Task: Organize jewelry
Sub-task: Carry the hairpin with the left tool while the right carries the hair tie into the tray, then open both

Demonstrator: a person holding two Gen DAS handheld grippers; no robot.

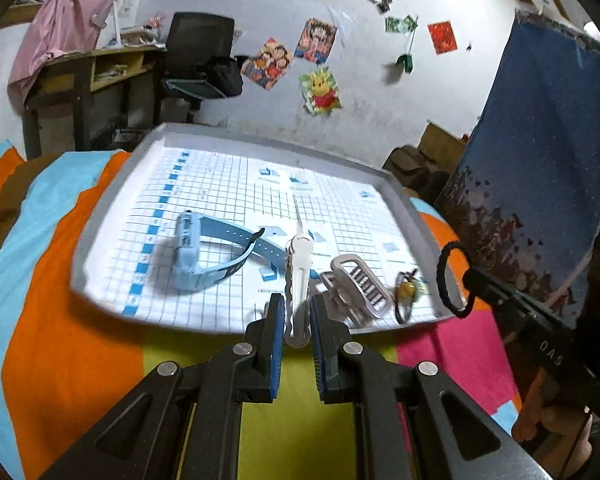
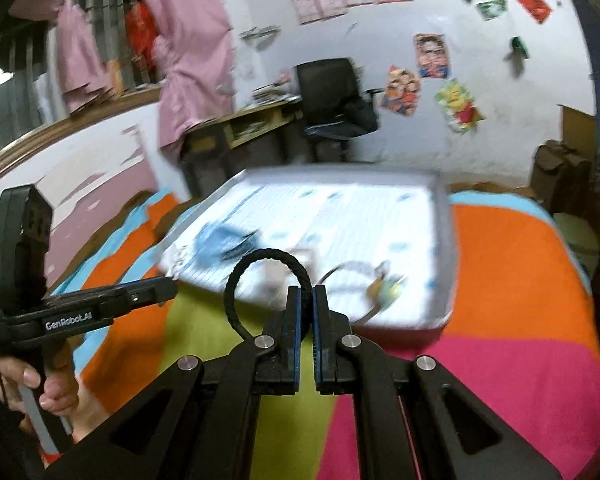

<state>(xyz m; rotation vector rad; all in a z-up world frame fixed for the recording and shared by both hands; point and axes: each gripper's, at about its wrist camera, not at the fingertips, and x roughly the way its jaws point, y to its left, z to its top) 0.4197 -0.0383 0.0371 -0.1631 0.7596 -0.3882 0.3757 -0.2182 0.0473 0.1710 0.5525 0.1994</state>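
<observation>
Right wrist, hand-held gripper (image 2: 168,291), blurry "GenRobot.AI"

Dim room; glare on tray (image 1: 100,216); right view motion-blurred; fisheye bending, dark vignette at edges.

On the bedspread (image 1: 72,320) lies a tray (image 1: 112,200) holding a watch (image 1: 192,256) at left, a clasp (image 1: 360,284) and a ring (image 1: 406,292) to its right.
</observation>
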